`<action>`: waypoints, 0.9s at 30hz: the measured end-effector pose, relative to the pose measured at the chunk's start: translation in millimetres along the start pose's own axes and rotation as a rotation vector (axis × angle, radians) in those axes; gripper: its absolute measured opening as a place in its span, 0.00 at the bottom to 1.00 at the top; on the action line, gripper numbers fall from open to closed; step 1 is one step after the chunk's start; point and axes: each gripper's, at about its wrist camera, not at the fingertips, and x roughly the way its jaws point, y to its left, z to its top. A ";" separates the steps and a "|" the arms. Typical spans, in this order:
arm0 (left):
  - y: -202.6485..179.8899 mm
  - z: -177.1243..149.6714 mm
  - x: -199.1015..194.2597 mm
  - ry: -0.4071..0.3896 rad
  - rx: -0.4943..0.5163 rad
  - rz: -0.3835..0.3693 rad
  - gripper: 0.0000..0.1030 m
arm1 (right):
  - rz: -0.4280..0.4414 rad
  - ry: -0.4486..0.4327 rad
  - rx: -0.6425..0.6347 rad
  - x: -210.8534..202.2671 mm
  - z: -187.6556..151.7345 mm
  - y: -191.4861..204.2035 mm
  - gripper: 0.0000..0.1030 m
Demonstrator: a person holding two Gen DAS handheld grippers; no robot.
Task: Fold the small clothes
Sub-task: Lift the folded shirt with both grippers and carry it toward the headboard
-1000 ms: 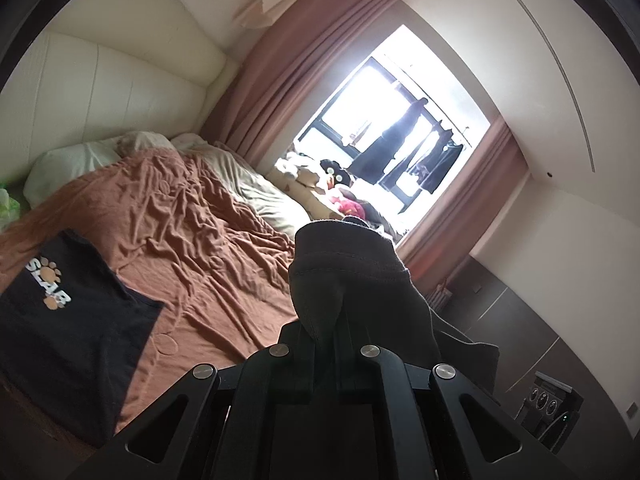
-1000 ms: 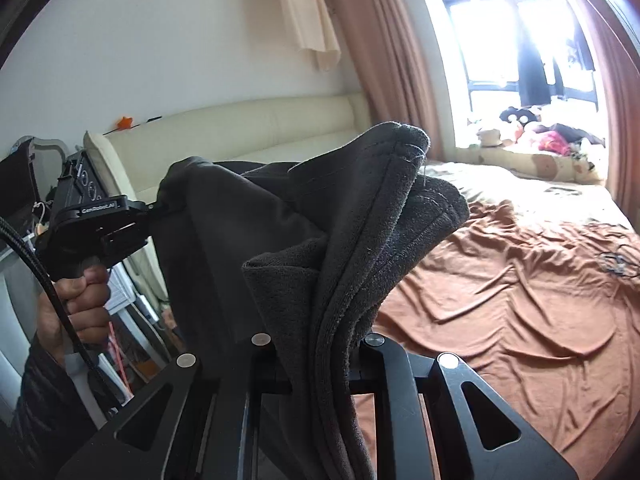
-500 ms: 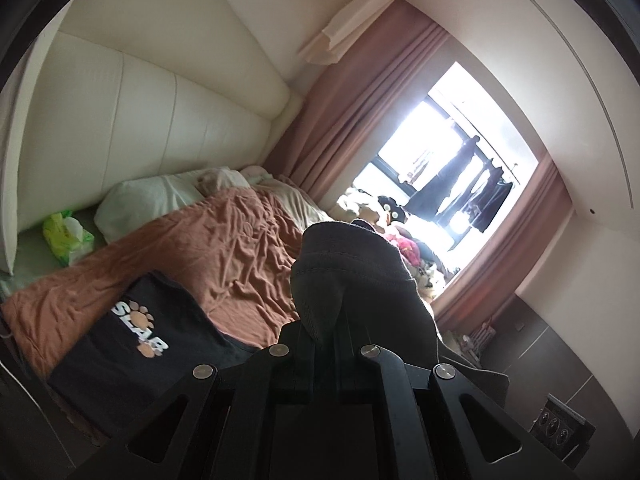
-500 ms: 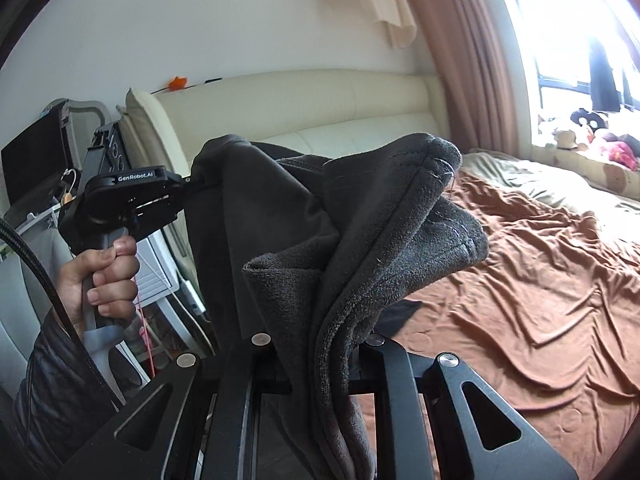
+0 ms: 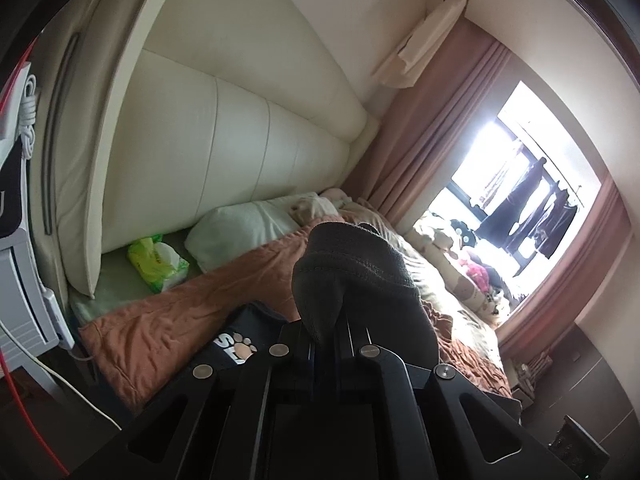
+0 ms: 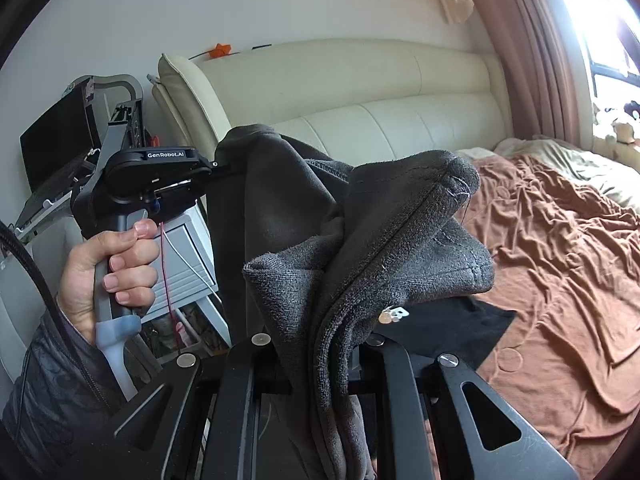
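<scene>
Garment: dark grey fleece garment (image 6: 360, 248), held in the air between both tongs, above the near edge of the bed (image 6: 560, 280).
Handling: soft, limp, light by the look; thick seams. Best held at hem corners.
Left tongs (image 5: 326, 324): pinched on a bunched edge.
Right tongs (image 6: 320, 340): pinched on a seamed fold.
Below, 6 o'clock: black T-shirt (image 6: 452, 320) flat on the bed.
Containers: green wipes pack (image 5: 158, 260), 9 o'clock; contents hidden.

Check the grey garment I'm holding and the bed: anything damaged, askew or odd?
A loose thread sticks out at the seam corner of the grey garment, which hangs bunched between the left gripper and the right gripper. The brown blanket is heavily wrinkled, and the black shirt lies at its edge. Nothing looks spilled.
</scene>
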 end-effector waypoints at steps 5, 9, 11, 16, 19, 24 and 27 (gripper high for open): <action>14.3 5.5 32.1 0.030 0.008 0.047 0.05 | -0.008 0.027 0.001 7.8 0.2 -36.0 0.11; 21.7 6.8 66.5 0.070 0.005 0.061 0.05 | -0.023 0.046 0.026 14.7 -1.3 -76.9 0.11; 23.1 5.5 86.0 0.087 0.011 0.063 0.06 | -0.039 0.054 0.039 16.2 -1.7 -99.1 0.11; 28.1 1.9 136.7 0.135 0.009 0.065 0.05 | -0.057 0.090 0.069 19.6 -10.4 -151.4 0.11; 28.0 -2.6 166.7 0.166 0.030 0.074 0.06 | -0.061 0.120 0.082 22.1 -15.5 -183.3 0.11; 38.3 -11.2 210.8 0.219 0.041 0.078 0.05 | -0.057 0.160 0.111 34.7 -23.2 -232.3 0.11; 45.6 -18.6 237.2 0.248 0.056 0.076 0.06 | -0.056 0.174 0.132 42.7 -29.6 -260.1 0.11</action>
